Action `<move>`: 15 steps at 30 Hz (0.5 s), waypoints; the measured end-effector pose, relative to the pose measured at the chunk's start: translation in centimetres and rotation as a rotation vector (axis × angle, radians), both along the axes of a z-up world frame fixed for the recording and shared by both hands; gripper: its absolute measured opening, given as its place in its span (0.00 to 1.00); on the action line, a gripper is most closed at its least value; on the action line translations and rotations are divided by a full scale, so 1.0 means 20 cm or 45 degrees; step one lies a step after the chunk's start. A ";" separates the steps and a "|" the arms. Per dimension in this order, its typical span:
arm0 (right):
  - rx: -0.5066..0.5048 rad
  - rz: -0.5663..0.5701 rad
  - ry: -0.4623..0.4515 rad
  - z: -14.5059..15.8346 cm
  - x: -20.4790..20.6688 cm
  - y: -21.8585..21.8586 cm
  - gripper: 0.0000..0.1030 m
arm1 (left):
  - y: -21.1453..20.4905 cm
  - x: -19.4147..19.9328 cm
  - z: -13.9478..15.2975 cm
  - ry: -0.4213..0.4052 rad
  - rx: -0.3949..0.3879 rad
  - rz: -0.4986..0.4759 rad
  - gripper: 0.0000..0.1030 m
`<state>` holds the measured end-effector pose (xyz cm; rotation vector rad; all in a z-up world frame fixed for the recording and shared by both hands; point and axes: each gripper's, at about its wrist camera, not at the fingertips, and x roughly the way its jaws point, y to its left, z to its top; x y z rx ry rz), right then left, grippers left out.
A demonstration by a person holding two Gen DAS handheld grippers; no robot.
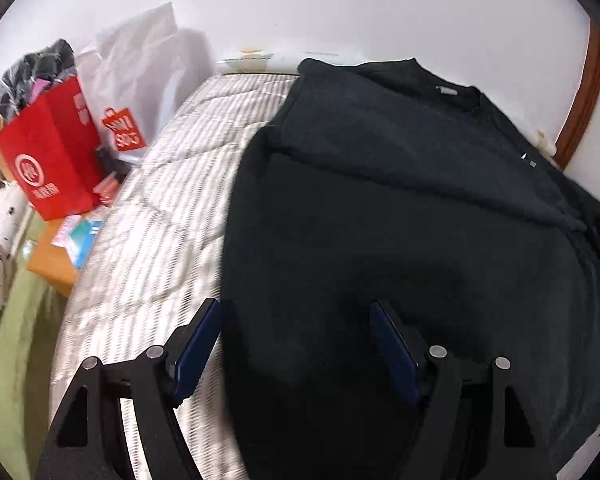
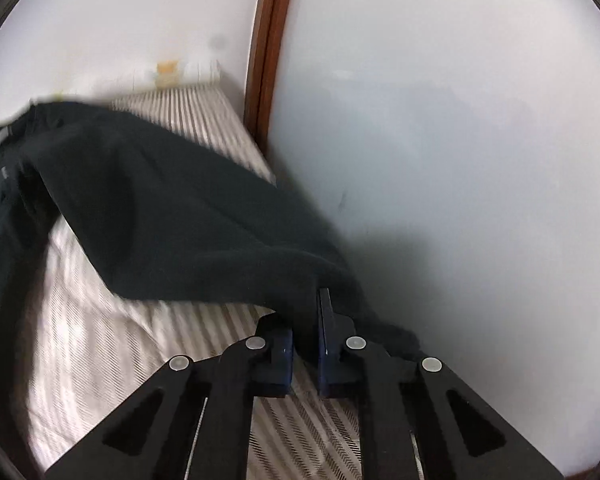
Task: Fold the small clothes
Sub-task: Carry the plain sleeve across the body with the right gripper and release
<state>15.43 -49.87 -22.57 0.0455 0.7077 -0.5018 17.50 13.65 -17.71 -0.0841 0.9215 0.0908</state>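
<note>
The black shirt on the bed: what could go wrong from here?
1. The right tongs pinch only the sleeve end of the black shirt; the cloth may slip out.
2. The sleeve hangs close to the white wall and may drag against it.
3. The left tongs are open above the shirt, so the body may shift.

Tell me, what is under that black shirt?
The black shirt lies on a striped bed cover, which shows beside it. Whatever lies beneath the shirt's middle is covered from view.
</note>
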 end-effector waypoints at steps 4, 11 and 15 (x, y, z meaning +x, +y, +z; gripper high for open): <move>-0.020 0.098 -0.172 0.28 -0.03 0.21 0.08 | 0.06 -0.04 0.01 -0.006 0.051 0.056 0.72; -0.069 0.395 -0.300 0.67 0.12 0.86 0.08 | 0.12 -0.04 -0.04 -0.006 0.032 0.101 0.72; -0.081 0.591 -0.324 0.78 0.24 1.28 0.08 | 0.14 -0.03 -0.05 -0.034 0.012 0.120 0.77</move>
